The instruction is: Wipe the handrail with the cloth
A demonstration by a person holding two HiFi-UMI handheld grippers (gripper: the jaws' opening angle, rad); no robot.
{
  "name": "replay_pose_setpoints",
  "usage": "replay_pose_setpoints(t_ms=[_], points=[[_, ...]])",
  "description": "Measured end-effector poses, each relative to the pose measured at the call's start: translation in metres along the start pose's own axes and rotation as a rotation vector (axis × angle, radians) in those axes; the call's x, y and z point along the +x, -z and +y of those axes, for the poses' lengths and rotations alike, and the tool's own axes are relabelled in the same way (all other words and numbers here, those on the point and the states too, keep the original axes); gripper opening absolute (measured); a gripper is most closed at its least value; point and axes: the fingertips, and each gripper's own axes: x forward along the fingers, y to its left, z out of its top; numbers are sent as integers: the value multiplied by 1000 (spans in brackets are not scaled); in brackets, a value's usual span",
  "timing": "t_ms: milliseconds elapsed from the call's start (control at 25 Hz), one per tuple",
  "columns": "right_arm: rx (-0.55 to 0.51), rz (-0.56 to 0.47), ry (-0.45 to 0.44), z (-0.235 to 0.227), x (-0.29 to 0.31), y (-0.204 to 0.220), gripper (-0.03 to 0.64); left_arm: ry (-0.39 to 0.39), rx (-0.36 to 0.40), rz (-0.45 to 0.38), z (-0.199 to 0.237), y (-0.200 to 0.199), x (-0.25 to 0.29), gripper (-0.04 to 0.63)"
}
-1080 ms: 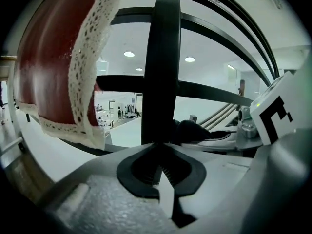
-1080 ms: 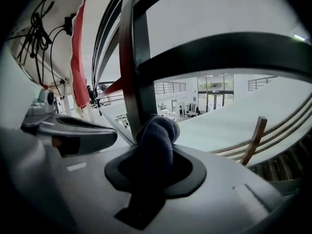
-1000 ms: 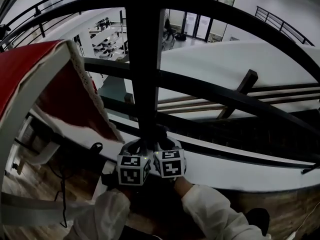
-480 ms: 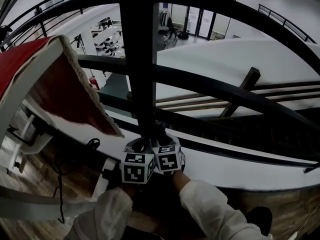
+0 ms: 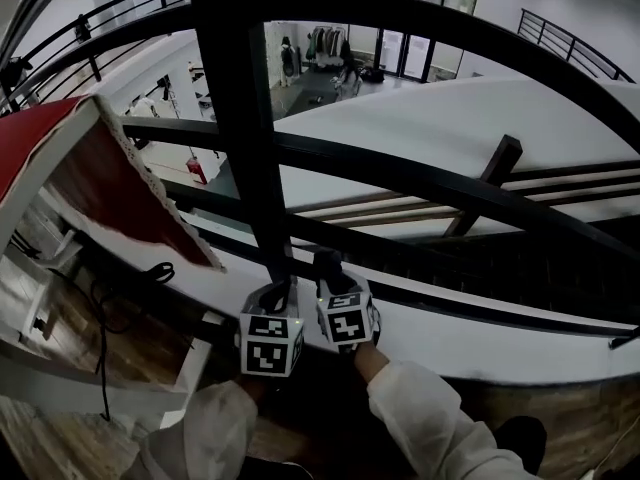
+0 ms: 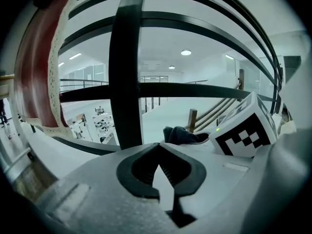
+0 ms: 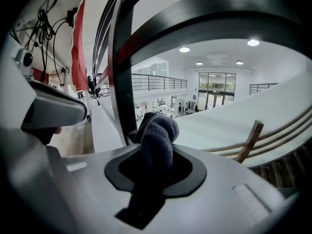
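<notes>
cloth [image 7: 156,135] by the railing post [image 5: 245,148]
right gripper [image 5: 327,265] clamps the cloth, left gripper [image 5: 281,290] closed empty; press flat, stroke steadily.

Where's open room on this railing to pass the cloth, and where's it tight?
Open: the gap right of the post, between the top handrail and the middle rail. Tight: at the post's foot, where the left gripper and right gripper with the cloth crowd together; the red board hems the left.
</notes>
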Motion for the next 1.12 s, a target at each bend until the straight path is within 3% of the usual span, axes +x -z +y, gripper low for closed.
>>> replay_pose_setpoints(t_ms=[320, 680, 1120], points=[[-4, 5, 17, -76, -59, 35, 95, -42, -53, 69, -67, 10, 1, 3], [-30, 27, -5, -185, -130, 82, 97, -63, -4, 68, -194, -18, -20, 3], [-14, 27, 34, -318, -228, 142, 97, -36, -8, 91, -350, 4, -8, 3]])
